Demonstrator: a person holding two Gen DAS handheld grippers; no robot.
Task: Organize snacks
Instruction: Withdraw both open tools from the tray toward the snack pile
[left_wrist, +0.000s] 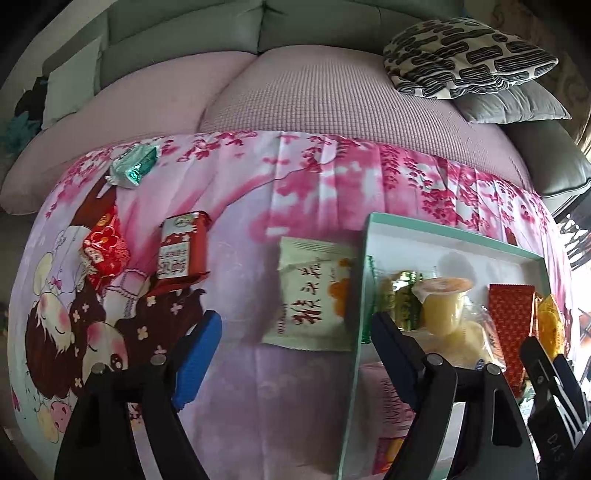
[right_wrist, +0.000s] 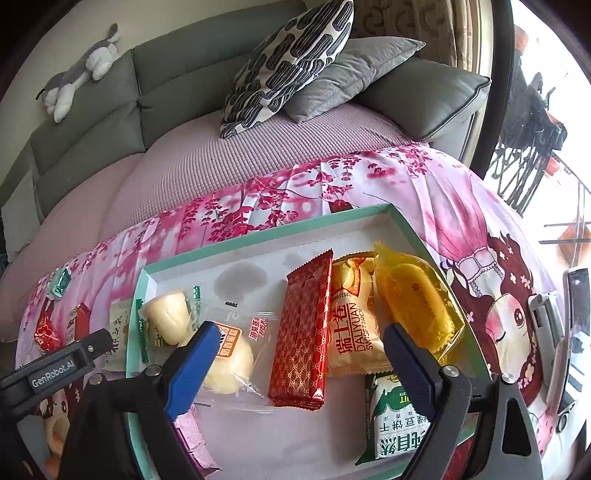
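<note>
The shallow mint-green cardboard tray with a white floor (right_wrist: 258, 236) fills the centre of the right wrist view and already holds most of the snacks: a pale yellow jelly cup (right_wrist: 168, 317) at its left end, a clear-wrapped round bun (right_wrist: 229, 358), a long red foil wafer pack (right_wrist: 304, 332), a Swiss roll in a tan wrapper (right_wrist: 351, 325), an orange cake in yellow film (right_wrist: 417, 306) and a green-and-white biscuit pack (right_wrist: 397, 417) at the lower right. They lie side by side, most likely to keep floor space free.

Still loose on the pink floral cloth (left_wrist: 258, 192) are a white and orange biscuit packet (left_wrist: 314, 291) just beside the tray's left wall, a red and white carton (left_wrist: 181, 247) and a red flower-print candy bag (left_wrist: 105, 251) at centre left, and a green foil candy (left_wrist: 133, 166) at the upper left.

The left gripper (left_wrist: 295, 332) is spread wide and empty, its fingers either side of the white packet, which looks like the next pick. The right gripper (right_wrist: 299, 354) is likewise spread and empty over the tray, apparently done with a placement.

Behind the cloth stretch a pink sofa cover (left_wrist: 314, 92) and a black-and-cream patterned cushion (left_wrist: 465, 55).
</note>
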